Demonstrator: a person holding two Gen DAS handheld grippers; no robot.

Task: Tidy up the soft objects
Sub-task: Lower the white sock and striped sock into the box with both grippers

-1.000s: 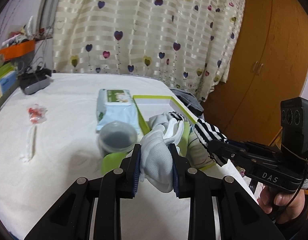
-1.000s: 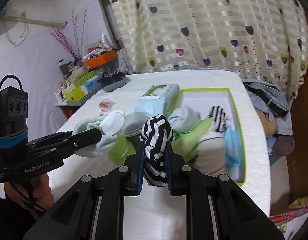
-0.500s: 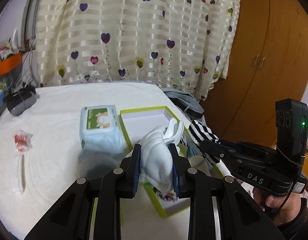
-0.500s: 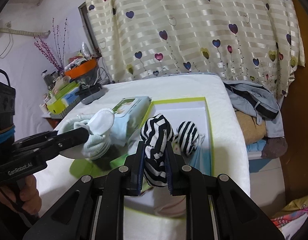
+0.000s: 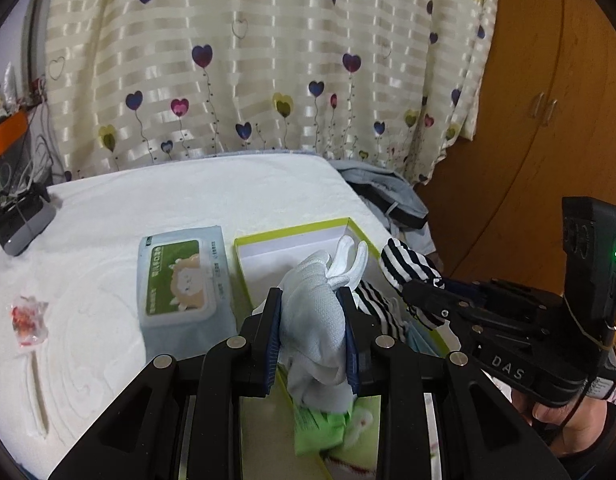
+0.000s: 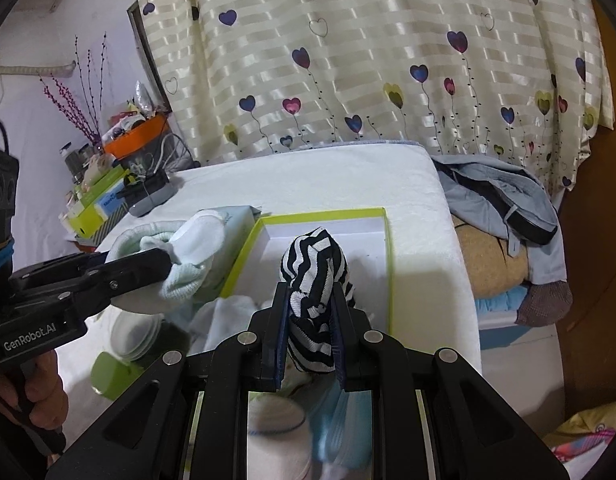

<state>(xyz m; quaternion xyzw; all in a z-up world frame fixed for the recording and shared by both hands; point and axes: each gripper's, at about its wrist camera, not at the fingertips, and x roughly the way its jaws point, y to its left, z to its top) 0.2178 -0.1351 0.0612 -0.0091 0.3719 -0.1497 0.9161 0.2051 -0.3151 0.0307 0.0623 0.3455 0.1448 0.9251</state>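
My left gripper (image 5: 312,322) is shut on a bunched white sock (image 5: 313,320), held in the air over the near part of a white box with a lime-green rim (image 5: 296,229). To its right, my right gripper (image 6: 309,320) is shut on a black-and-white striped sock (image 6: 313,276), also above the box (image 6: 323,213). Each gripper shows in the other's view: the right gripper (image 5: 417,294) with the striped sock (image 5: 405,266), the left gripper (image 6: 164,260) with the white sock (image 6: 188,252). The box's far end is bare white; more socks and soft items lie in its near end.
A wet-wipes pack (image 5: 180,280) lies left of the box on the white bed cover (image 5: 188,200). A wrapped lollipop (image 5: 26,320) sits at the far left, a grey device (image 5: 20,224) at the back left. Clothes (image 6: 503,200) pile beyond the bed's right edge, before a wooden wardrobe (image 5: 547,100).
Both grippers have travelled forward over the bed with their socks still gripped, and now hang over the box; the dark round lid and green item have dropped out of the left wrist view.
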